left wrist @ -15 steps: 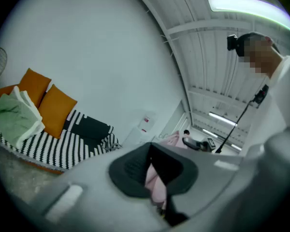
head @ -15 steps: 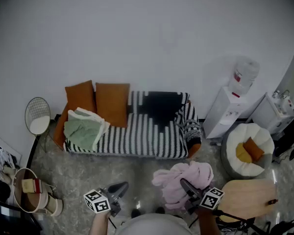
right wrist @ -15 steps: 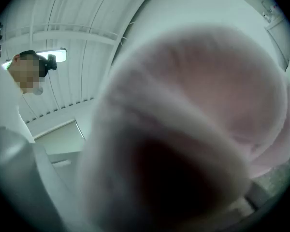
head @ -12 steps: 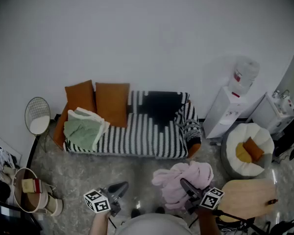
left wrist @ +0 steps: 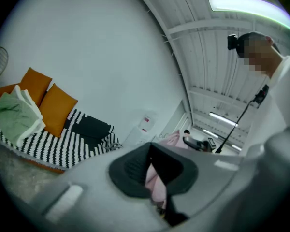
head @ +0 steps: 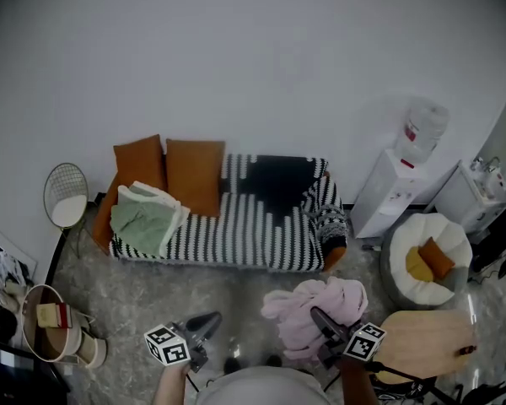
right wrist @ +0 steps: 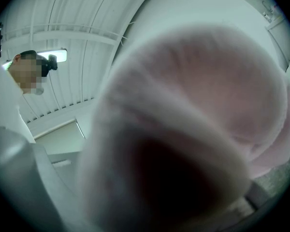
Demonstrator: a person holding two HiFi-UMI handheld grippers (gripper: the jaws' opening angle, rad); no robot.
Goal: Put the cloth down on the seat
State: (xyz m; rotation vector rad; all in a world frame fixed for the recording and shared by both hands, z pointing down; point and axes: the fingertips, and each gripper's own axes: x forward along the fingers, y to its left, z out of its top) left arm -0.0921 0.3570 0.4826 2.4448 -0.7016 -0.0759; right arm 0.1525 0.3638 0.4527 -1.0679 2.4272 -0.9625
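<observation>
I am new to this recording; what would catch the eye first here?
The pink cloth stands out, bunched in the right gripper near the bottom of the head view. Behind it, the black-and-white striped sofa stands against the white wall, with two orange cushions at its left end.

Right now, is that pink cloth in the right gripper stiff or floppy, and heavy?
Probably floppy: the pink cloth bunches and droops around the right gripper. Likely light for its bulk, since one gripper carries it. Its fuzzy surface suggests it won't slip easily.
</observation>
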